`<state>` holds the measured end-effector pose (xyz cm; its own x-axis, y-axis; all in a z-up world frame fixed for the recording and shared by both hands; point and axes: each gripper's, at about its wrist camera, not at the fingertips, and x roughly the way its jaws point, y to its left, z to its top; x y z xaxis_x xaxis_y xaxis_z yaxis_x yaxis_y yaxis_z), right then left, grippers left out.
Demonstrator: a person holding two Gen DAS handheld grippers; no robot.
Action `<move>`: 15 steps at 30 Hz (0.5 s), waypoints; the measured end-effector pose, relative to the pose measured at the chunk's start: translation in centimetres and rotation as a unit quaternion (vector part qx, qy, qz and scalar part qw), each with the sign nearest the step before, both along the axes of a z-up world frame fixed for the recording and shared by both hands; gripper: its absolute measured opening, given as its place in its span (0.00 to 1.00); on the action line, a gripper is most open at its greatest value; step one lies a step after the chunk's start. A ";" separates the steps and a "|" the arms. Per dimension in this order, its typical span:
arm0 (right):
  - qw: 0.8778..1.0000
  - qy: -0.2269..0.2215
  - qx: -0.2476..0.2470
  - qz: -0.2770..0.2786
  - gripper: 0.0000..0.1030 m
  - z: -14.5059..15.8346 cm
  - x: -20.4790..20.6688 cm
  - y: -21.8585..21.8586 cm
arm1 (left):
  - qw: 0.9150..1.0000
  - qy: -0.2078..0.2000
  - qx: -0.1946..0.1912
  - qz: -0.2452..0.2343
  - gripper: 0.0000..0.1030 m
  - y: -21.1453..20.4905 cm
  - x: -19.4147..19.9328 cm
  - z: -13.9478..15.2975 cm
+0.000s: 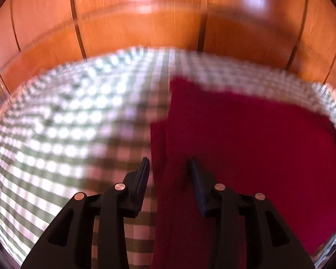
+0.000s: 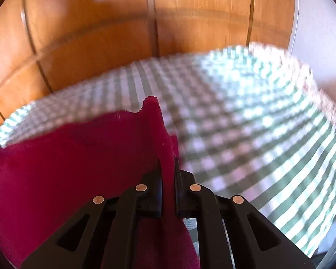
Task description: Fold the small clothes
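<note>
Checked tablecloth [image 1: 62, 121] w/ red cloth [image 1: 246, 139].

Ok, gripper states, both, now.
Left gripper: open, straddling the red cloth edge, not clamped.
Right gripper: shut on the red cloth.

Crimson garment [image 1: 246, 134] — green-checked tablecloth [image 1: 67, 116].

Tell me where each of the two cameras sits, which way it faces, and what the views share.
Left wrist: sits behind the left gripper, looking forward and down over the checked tablecloth to the wooden wardrobe doors; its two black fingers stand apart over the red cloth's left edge.
Right wrist: sits behind the right gripper, facing the same way; its fingers are closed on a raised edge of the red cloth.
Shared: red cloth, green-and-white tablecloth, wooden doors.
</note>
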<state>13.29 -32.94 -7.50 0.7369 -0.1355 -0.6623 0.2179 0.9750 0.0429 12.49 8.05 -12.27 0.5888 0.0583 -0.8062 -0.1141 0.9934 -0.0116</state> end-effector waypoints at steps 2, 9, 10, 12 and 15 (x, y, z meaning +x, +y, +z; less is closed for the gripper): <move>1.000 -0.003 -0.012 -0.004 0.06 -0.3 0.1 0.3 | 1.000 -0.005 -0.009 0.014 0.44 0.4 0.0 -0.2; 0.999 -0.033 -0.009 -0.018 0.51 2.8 -1.2 -0.3 | 0.998 -0.061 0.004 0.009 0.43 -0.2 -1.4 3.2; 0.999 -0.045 -0.014 -0.013 0.51 3.5 -2.0 0.0 | 0.997 -0.072 0.007 0.004 0.43 -0.6 -1.7 3.7; 0.998 -0.059 -0.015 0.016 0.51 4.8 -2.4 1.2 | 0.996 -0.089 0.017 -0.004 0.43 -1.5 -1.9 4.4; 0.994 -0.052 -0.004 0.100 0.51 5.9 -1.8 4.6 | 0.995 -0.098 0.021 -0.010 0.44 -2.3 -2.2 5.0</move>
